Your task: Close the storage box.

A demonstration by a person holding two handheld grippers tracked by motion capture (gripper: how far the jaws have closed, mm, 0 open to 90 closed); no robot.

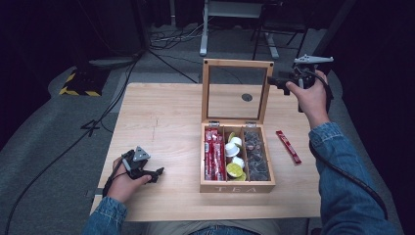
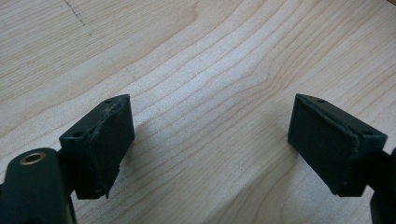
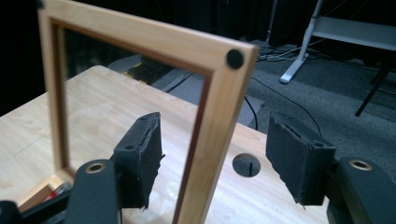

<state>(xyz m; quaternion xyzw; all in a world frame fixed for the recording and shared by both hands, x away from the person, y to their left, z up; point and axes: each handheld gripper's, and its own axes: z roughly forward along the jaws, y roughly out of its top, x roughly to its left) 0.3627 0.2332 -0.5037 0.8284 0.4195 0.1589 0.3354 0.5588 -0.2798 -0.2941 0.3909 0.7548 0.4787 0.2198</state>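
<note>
— High view: what did the desk (image 1: 161,122) look like?
— Pale wood grain, on grey carpet (image 1: 44,132) in a dark room strewn with cables (image 1: 169,41). A tea box (image 1: 237,185) sat on it, its lid (image 1: 237,62) upright.
— And the claws?
— The right claw (image 3: 215,161) straddled the lid's side rail, pads apart, not pressing. The left claw (image 2: 210,140) lay open on bare desk.

"TEA" stands on the wooden box (image 1: 237,188) front.
</note>
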